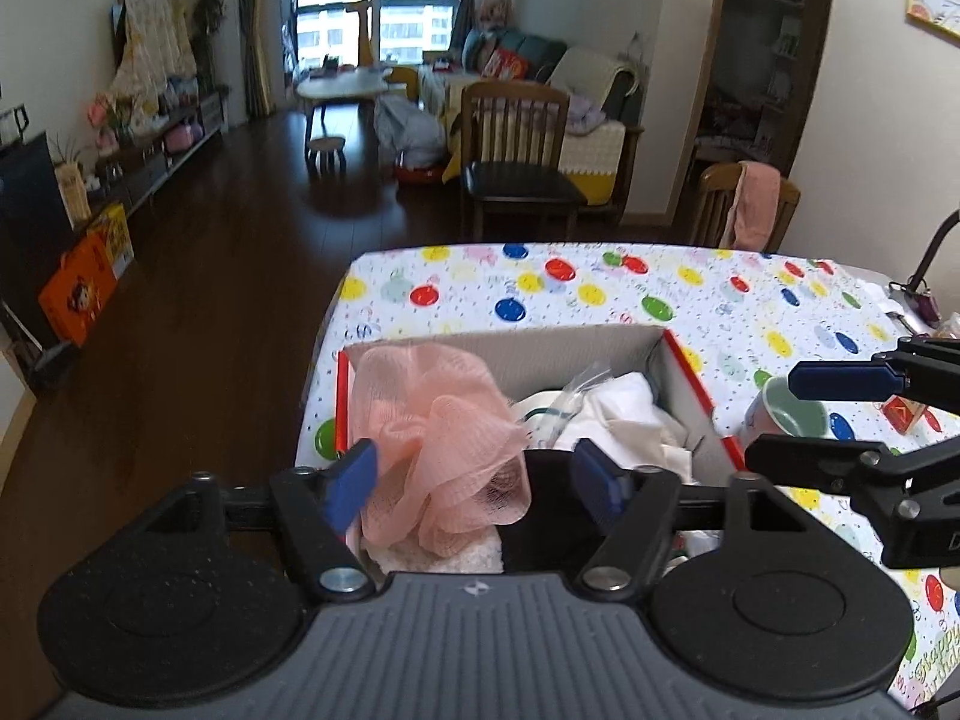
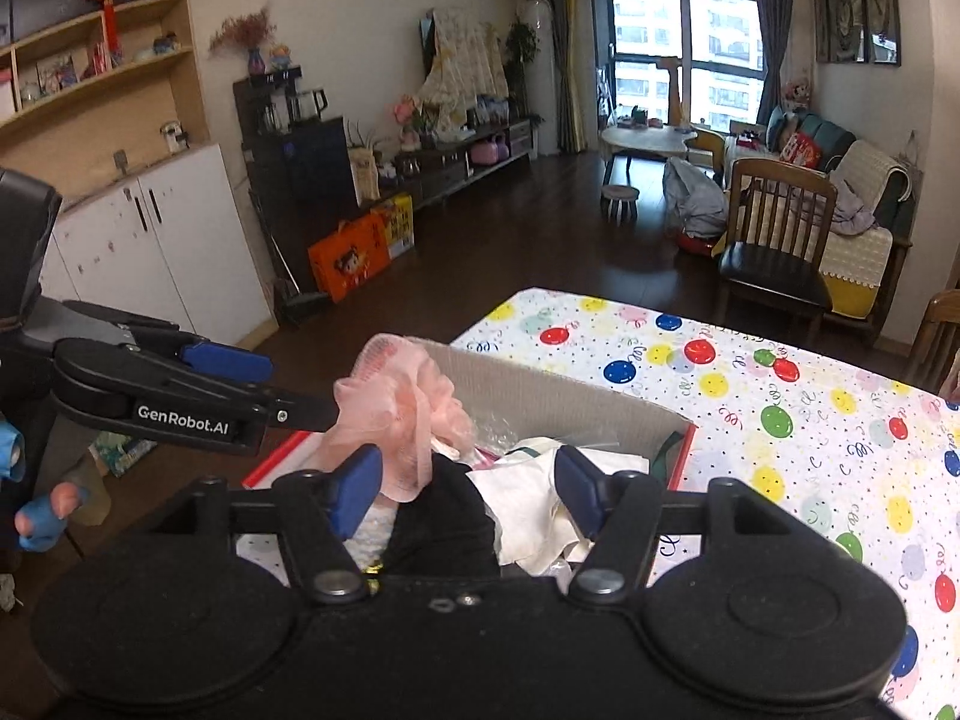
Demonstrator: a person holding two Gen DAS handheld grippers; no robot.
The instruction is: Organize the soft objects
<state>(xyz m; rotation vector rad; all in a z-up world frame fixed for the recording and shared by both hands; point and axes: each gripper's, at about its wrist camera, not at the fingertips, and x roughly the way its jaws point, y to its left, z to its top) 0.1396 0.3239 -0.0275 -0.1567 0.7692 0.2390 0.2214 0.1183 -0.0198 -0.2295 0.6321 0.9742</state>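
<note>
Both grippers point forward over one cardboard box (image 1: 684, 384) that stands on the worktop (image 1: 750, 312), near its left edge. The left gripper (image 1: 474, 483) hangs low over the near left part of the box, its jaws spread wide. Between them lies one pink mesh bath sponge (image 1: 438, 438); it reaches close to the left finger, but the jaws are not closed on it. The right gripper (image 2: 468, 489) is just to the right of the left one, also above the box, and its jaws are wide too, with nothing held.

In the box I count one pink sponge, one black cloth (image 2: 444, 516), one white cloth (image 1: 624, 414) and one clear plastic bag (image 1: 570, 402). A white fluffy piece (image 1: 444, 555) shows under the sponge. Beside the box, on its right, stands one cup (image 1: 786, 414) with a green inside. Two wooden chairs (image 1: 516, 150) stand beyond the worktop.
</note>
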